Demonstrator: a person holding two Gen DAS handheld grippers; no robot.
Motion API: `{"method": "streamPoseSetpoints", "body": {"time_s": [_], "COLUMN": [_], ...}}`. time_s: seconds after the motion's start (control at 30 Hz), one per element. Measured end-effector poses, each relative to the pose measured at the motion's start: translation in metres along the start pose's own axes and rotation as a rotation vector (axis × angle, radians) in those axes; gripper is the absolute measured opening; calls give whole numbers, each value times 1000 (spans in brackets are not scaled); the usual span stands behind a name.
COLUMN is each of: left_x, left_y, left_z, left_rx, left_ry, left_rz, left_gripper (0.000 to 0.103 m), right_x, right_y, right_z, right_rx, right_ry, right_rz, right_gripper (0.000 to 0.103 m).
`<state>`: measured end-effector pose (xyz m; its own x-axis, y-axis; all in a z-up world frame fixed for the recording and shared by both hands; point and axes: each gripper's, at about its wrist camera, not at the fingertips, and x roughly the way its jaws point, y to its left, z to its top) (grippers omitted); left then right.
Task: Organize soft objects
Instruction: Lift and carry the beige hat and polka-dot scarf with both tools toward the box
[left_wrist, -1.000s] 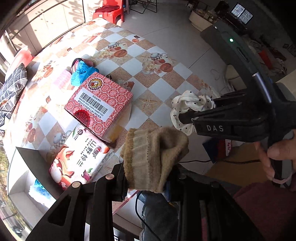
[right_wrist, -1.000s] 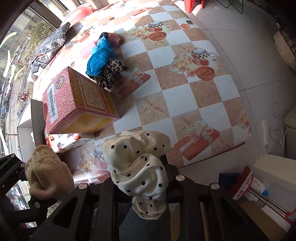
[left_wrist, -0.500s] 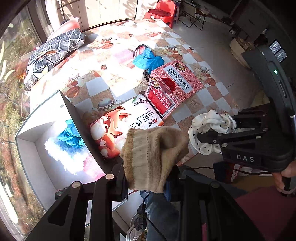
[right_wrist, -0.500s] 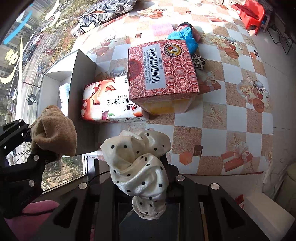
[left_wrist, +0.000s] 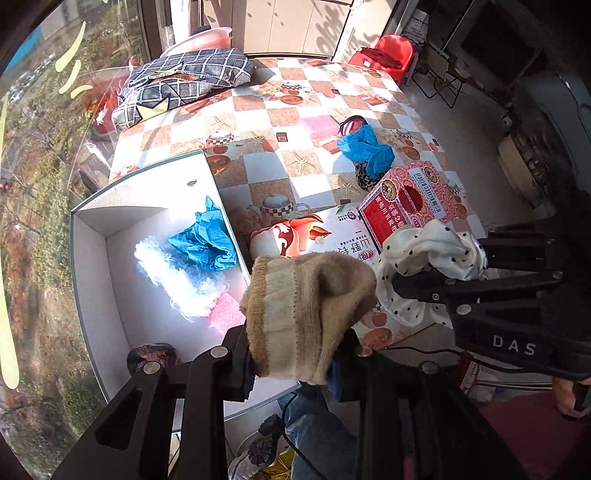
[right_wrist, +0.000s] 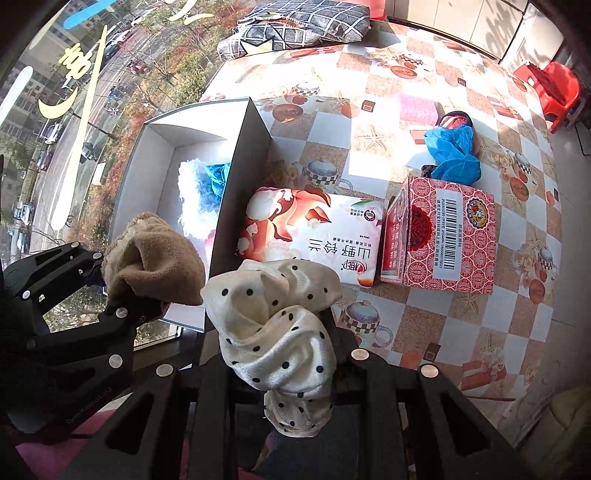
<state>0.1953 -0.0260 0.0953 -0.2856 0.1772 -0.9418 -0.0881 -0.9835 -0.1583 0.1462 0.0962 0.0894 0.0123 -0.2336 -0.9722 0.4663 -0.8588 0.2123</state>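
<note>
Left wrist view has the left gripper (left_wrist: 295, 328) clamped on a tan sock (left_wrist: 303, 314), hanging by the near edge of the white box (left_wrist: 96, 295) at about nine o'clock; the right gripper (right_wrist: 280, 354) pinches a polka-dot scarf (right_wrist: 273, 325) beside it. Both look mid-carry to me; next each needs bringing over the box opening, above the blue cloth (left_wrist: 205, 240) inside, then letting go

Home: tablecloth (left_wrist: 295, 166), pillow (left_wrist: 184, 79)
</note>
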Motion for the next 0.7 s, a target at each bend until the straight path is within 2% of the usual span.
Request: {"method": "streamPoseSetpoints", "body": {"time_s": [0.27,0.7], "left_x": [-4,-8], "left_y": [19,45], "left_z": [-7,-17], "left_rx": [-54,-156], "left_ry": [-20,-46], "left_rz": [23,42], "left_gripper": [32,33], "right_x": [5,16], "right_y": [27,42], "right_z": [10,17], "right_rx": [-68,-108], "right_ry": [12,51], "right_rz": [4,7], "right_gripper": [23,23]}}
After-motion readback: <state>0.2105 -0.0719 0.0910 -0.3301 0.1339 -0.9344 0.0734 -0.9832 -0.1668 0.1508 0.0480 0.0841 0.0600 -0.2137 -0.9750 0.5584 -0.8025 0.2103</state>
